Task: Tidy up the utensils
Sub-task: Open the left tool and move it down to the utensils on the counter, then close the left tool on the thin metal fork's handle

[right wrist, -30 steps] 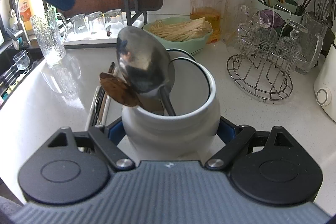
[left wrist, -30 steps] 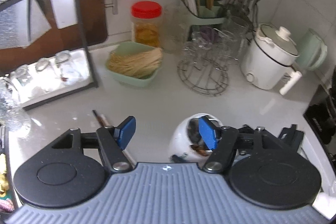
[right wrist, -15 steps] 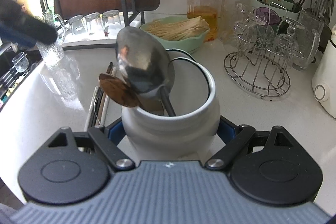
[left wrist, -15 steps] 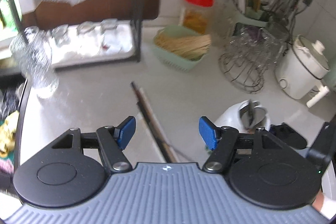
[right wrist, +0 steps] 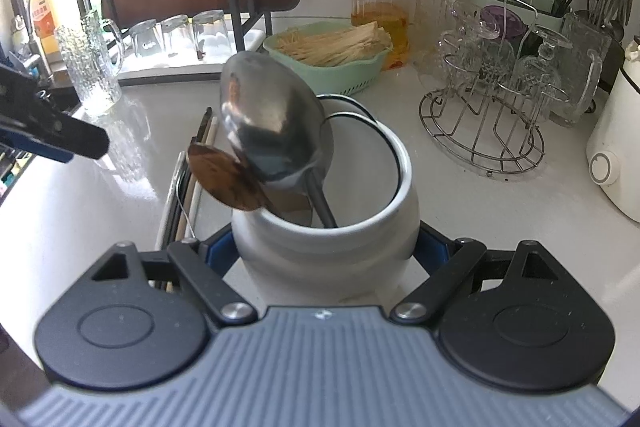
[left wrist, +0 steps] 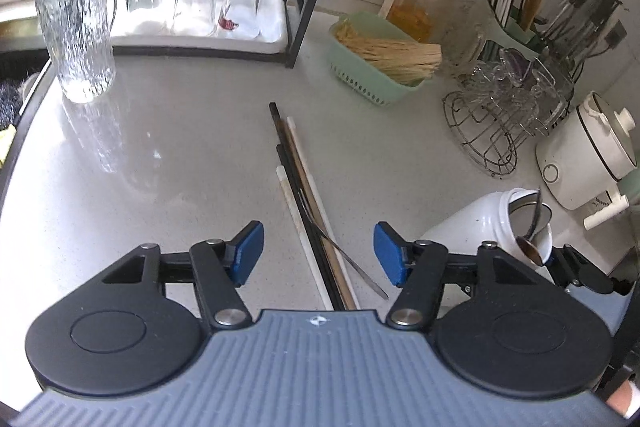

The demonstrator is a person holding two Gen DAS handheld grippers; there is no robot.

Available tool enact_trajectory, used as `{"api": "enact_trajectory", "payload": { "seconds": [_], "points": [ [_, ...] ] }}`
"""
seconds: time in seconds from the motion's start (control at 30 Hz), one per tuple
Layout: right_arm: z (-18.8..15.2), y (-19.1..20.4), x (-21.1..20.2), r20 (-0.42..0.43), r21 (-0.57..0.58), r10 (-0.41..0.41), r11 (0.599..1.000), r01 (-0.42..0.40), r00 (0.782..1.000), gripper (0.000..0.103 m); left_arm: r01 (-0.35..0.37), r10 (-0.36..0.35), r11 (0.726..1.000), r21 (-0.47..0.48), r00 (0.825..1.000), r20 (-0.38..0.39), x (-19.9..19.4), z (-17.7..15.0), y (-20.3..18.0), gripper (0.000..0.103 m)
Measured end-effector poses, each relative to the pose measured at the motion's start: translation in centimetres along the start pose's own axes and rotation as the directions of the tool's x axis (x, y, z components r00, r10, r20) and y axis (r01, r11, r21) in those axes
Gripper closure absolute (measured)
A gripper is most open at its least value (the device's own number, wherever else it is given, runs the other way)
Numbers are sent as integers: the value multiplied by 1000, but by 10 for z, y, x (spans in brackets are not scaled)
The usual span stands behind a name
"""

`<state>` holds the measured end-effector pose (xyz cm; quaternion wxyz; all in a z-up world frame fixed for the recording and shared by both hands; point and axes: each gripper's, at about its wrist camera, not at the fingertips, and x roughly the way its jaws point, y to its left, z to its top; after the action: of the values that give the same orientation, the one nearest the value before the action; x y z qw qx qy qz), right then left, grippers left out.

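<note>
Several chopsticks [left wrist: 298, 167] and a thin metal fork [left wrist: 348, 259] lie together on the grey counter. My left gripper [left wrist: 319, 251] hovers over their near ends, open. Its jaws have just been closing a little; the utensils lie between the blue pads, untouched. To the right stands the white ceramic jar [left wrist: 472, 223]. My right gripper [right wrist: 326, 253] is shut on the jar [right wrist: 328, 247], pads on both sides of its belly. A steel spoon [right wrist: 272, 131] and a brown wooden spoon [right wrist: 224, 179] stick out of it. The right wrist view shows the chopsticks [right wrist: 200, 155] left of the jar.
A ribbed glass pitcher [left wrist: 78, 31] stands far left beside a tray of upturned glasses [left wrist: 200, 7]. At the back are a green basket of sticks [left wrist: 380, 63], a red-lidded jar [left wrist: 420, 3] and a wire glass rack [left wrist: 508, 115]. A white cooker [left wrist: 588, 155] stands right.
My left gripper has swung left from beside the jar and sunk toward the chopsticks, rolling as it went, and its jaws stand slightly narrower. The right gripper and the jar have not moved.
</note>
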<state>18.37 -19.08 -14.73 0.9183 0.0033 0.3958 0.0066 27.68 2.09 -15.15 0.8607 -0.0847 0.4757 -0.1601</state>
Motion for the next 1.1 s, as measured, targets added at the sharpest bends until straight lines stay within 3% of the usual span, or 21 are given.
{"api": "enact_trajectory", "payload": {
  "seconds": [0.2,0.5,0.87,1.1],
  "points": [
    [1,0,0,-6,4,-1,1000,2,1000,12,30,-31,999,-44,999,-22,23,0,9,62],
    [-3,-2,-4,-11,7,-1,1000,1,1000,12,15,-17,998,-57,999,-45,70,2,1,82],
    [-9,-5,-9,-4,-2,14,1000,-14,1000,12,-114,116,992,48,993,-28,99,9,-24,90],
    [-10,-5,-10,-1,-6,17,1000,-17,1000,12,-177,179,983,53,983,-31,105,12,-23,91]
  ]
}}
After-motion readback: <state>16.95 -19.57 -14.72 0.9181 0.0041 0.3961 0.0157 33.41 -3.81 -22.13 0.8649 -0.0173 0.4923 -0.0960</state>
